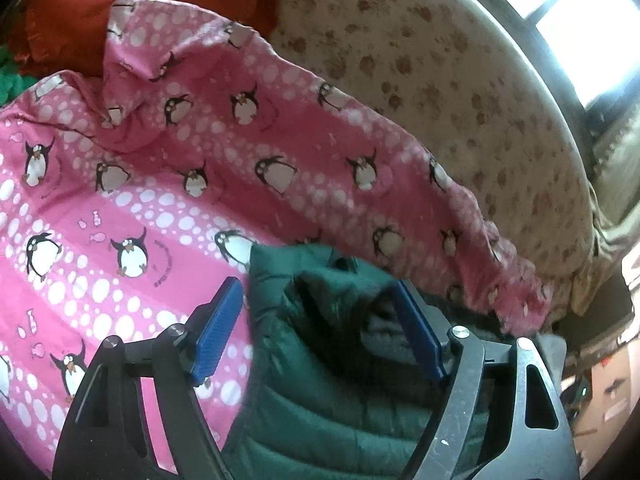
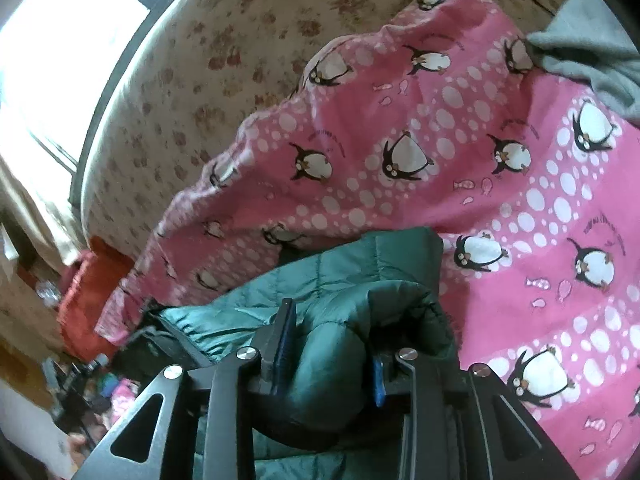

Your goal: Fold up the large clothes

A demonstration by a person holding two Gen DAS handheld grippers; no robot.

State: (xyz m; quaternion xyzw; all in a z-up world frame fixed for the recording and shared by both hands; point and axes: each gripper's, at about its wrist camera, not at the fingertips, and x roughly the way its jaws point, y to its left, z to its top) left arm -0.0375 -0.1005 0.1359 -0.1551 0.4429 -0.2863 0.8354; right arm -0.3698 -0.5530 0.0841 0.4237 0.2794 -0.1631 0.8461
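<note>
Green quilted jacket point(image 2: 352, 280) lies on the penguin blanket point(image 2: 520, 200); right tongs point(image 2: 332, 356) clamp its fold, left tongs point(image 1: 320, 328) spread apart.

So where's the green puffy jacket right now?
The green puffy jacket lies on the pink penguin blanket, low in both views: pinched by the right gripper, between the open left gripper fingers.

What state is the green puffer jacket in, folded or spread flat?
Neither: bunched. The green puffer jacket lies rumpled on the pink penguin sheet, a thick roll of it pinched in the right gripper; left gripper open.
</note>
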